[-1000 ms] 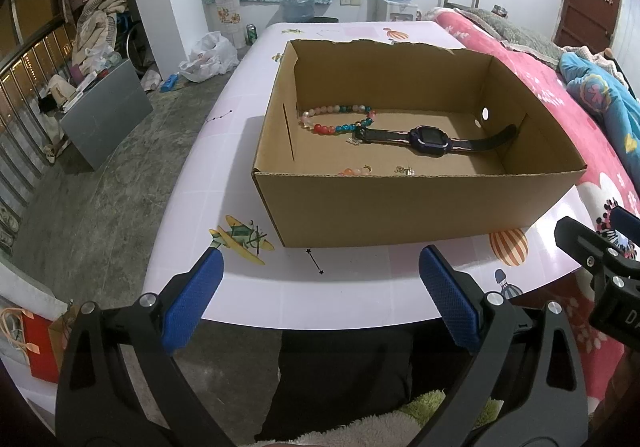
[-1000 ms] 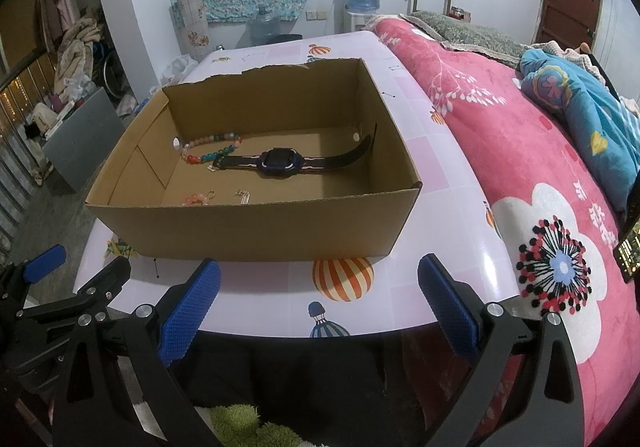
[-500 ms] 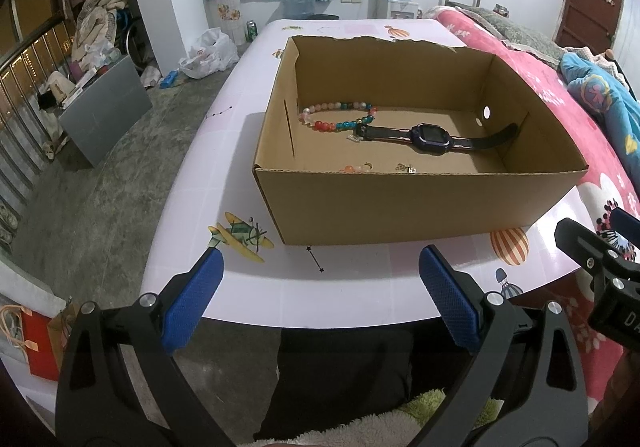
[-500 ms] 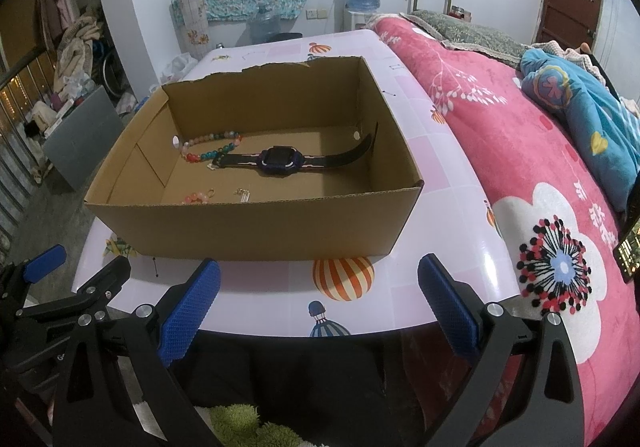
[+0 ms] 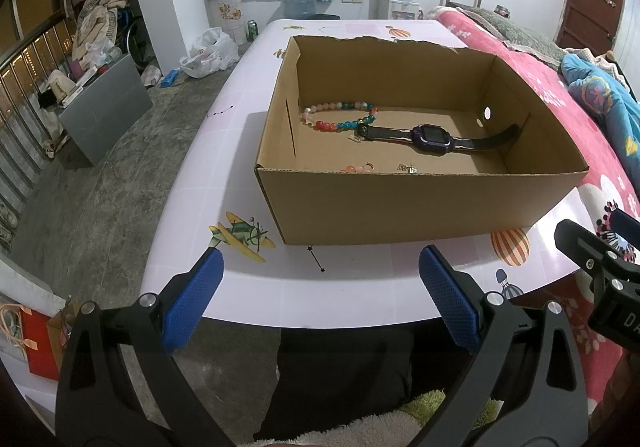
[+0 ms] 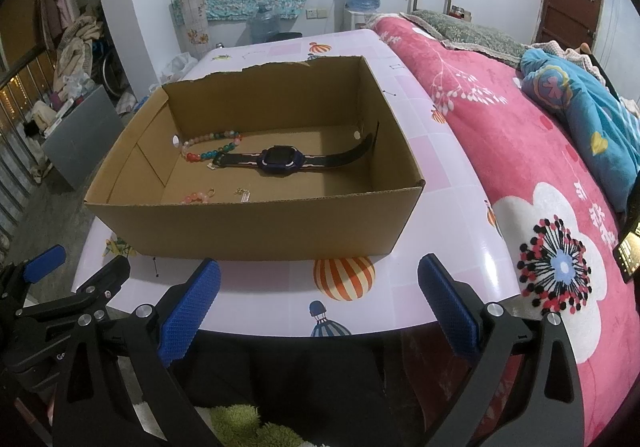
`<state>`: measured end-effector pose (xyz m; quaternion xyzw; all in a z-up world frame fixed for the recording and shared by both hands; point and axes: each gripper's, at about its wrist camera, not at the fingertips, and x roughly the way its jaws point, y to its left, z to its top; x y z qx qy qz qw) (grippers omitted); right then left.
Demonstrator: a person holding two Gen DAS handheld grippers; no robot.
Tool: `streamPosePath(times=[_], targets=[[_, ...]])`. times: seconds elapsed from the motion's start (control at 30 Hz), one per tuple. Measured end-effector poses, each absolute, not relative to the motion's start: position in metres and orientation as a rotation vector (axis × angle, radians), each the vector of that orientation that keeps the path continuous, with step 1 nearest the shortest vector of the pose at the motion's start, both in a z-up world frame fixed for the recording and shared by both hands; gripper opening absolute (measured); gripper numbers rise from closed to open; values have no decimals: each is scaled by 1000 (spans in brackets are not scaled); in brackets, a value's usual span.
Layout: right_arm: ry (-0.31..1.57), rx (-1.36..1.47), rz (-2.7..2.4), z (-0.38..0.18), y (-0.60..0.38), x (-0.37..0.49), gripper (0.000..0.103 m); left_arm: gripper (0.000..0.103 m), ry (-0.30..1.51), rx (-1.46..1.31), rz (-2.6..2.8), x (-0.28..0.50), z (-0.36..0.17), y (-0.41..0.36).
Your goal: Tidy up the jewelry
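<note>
Left wrist view has all the jewelry sitting down in the cardboard box: a beaded bracelet curled near the far-left corner, a dark watch stretched flat across the middle with one strap end touching the beads, then a small pink bead piece and a tiny gold charm close behind the near wall. Nothing jewelry-like shows out on the table, so this could be pieces already gathered in, or a box waiting to be sorted, can't say which. Left gripper and right gripper both hang over the near table edge, jaws spread wide, holding nothing. If anything gets picked from in there, I'd come in over the near wall from above instead of bumping the cardboard, since the box looks light and would probably slide. The charm looks fiddly, so pinch low and square. Watch and beads touch, so lifting one may drag the other.
</note>
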<state>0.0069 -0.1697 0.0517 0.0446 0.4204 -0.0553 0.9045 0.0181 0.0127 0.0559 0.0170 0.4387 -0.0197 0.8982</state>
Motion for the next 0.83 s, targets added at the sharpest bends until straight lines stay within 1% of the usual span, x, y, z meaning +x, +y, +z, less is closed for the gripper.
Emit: streamPosePath(times=[0.83], targets=[[871,95,-115,50,-171,7,96,95,909,35,-42,19,56,15]])
